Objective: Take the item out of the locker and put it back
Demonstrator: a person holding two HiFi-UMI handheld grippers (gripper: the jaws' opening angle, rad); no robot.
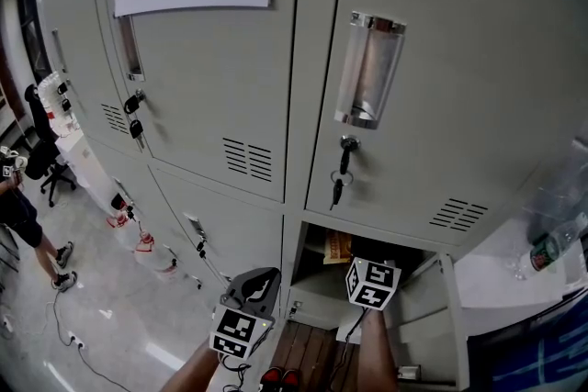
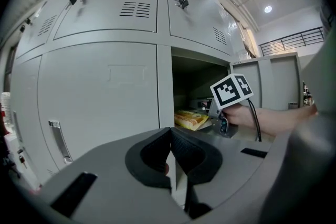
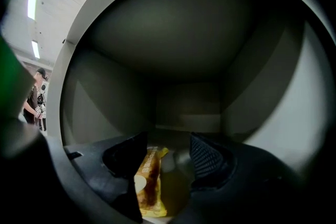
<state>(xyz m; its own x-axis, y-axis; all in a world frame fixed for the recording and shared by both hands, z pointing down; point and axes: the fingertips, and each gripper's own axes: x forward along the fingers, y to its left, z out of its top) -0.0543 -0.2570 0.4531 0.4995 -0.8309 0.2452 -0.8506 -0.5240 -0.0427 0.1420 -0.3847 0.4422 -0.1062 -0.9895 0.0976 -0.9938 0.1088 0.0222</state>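
Snack packet (image 3: 148, 181) | lower centre on locker (image 3: 105, 92) floor, seemingly released | right gripper (image 3: 168, 148) jaws spread astride it | left gripper (image 2: 171, 155) jaws together, idle

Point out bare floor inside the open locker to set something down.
Free: locker floor right of the yellow packet and behind it. Crowded: front left, where the packet lies between the jaws of the open right gripper.

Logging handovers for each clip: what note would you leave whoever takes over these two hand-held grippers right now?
Left hand-held gripper: shut, empty, outside the locker.
Right hand-held gripper: open, inside the locker, yellow snack packet lying between its jaws, not gripped.
Done: unclear whether the packet has been out yet.
To do: if not, take it out and return it; otherwise withdraw.
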